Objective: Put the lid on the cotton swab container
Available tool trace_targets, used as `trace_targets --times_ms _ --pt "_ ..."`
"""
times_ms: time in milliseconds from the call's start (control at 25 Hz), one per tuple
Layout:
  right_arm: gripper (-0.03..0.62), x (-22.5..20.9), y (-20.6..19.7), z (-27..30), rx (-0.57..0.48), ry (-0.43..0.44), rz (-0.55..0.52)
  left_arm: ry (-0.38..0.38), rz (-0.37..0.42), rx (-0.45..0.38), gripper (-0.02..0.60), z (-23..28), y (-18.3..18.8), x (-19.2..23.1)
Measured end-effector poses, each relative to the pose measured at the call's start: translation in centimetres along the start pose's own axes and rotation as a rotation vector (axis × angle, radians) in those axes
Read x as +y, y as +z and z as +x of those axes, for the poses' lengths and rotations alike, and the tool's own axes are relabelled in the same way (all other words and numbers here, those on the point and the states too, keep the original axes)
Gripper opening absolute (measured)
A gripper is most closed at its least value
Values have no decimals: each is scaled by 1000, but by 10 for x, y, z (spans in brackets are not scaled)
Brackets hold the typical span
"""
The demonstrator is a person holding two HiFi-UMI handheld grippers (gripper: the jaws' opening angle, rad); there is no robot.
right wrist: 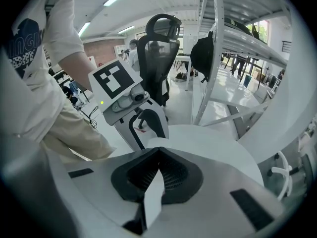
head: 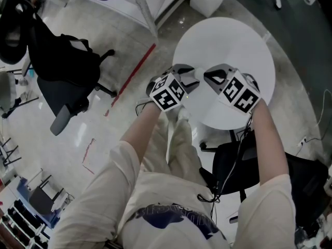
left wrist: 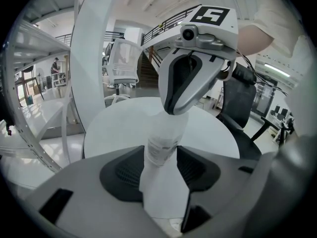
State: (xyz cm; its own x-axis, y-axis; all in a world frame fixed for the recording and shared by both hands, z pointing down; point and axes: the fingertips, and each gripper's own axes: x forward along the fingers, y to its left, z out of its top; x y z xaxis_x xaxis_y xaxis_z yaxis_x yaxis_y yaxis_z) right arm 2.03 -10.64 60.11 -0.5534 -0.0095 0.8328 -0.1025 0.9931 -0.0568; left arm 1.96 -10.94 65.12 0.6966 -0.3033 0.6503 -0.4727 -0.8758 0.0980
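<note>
one cotton swab container [left wrist: 159,145], lower centre, gripped by the left hand-held gripper [left wrist: 161,156]; one thin white lid [right wrist: 152,202] pinched in the closed right hand-held gripper [right wrist: 158,155]; one round surface [head: 244,45]

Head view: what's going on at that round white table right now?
A person holds two grippers close together over the round white table. The left gripper is clamped on a translucent white cotton swab container with a printed label. The right gripper, jaws shut, has its tips at the container's top. I can't make out a lid or whether it's on.
</note>
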Motion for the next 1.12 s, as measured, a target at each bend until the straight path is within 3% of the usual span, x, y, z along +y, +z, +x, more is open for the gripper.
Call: trace_targets --times_ms 1120 --pt "11 2 -1 1 -16 7 -9 -7 20 9 198 0 -2 -1"
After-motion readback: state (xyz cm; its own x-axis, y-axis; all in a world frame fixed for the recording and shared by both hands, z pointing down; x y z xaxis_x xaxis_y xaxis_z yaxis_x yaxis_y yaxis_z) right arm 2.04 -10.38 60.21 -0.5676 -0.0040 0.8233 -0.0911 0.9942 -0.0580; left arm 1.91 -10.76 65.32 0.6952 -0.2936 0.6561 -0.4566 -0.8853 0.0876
